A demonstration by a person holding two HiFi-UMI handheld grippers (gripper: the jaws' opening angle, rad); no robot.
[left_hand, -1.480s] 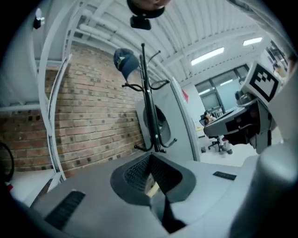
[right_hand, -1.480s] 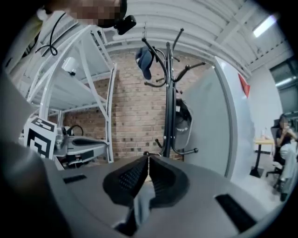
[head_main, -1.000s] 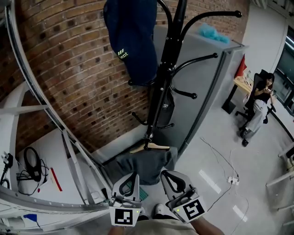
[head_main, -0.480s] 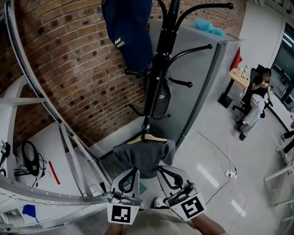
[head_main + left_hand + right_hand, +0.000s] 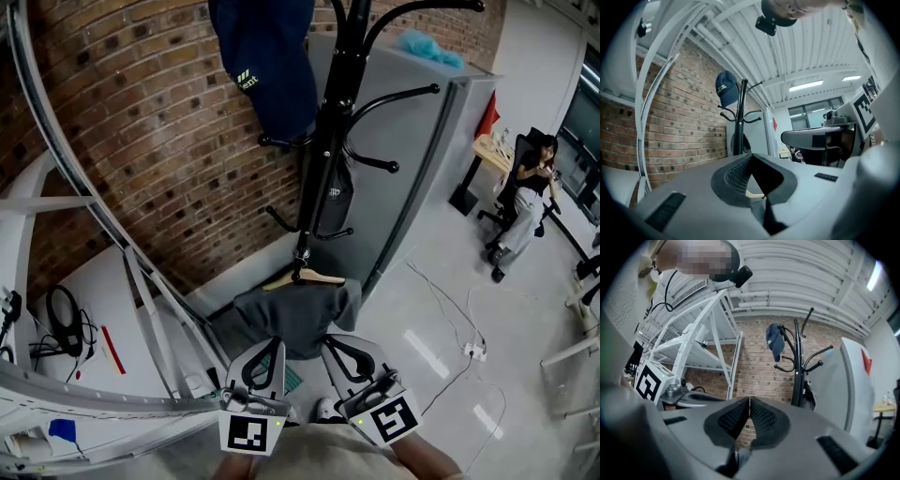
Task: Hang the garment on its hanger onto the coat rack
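A black coat rack [image 5: 323, 159] stands against the brick wall, with a blue cap [image 5: 267, 66] on an upper hook. Below it, near the pole, a wooden hanger [image 5: 305, 278] carries a grey garment [image 5: 295, 319]. The cloth's near edge reaches both grippers. My left gripper [image 5: 273, 345] and right gripper [image 5: 330, 342] sit side by side, shut, apparently pinching that edge. In the left gripper view the pads [image 5: 740, 173] meet, and a sliver of the hanger [image 5: 754, 192] shows beneath them. The right gripper [image 5: 749, 401] faces the rack [image 5: 799, 366].
A tall grey cabinet [image 5: 412, 159] stands right behind the rack, and a dark bag [image 5: 333, 202] hangs on the pole. A white metal frame [image 5: 56, 216] fills the left side. A cable [image 5: 459, 337] lies on the floor. A person [image 5: 525, 202] sits far right.
Only the head view has shifted a little. The grippers, the hanger and the garment hold the same places in front of the rack.
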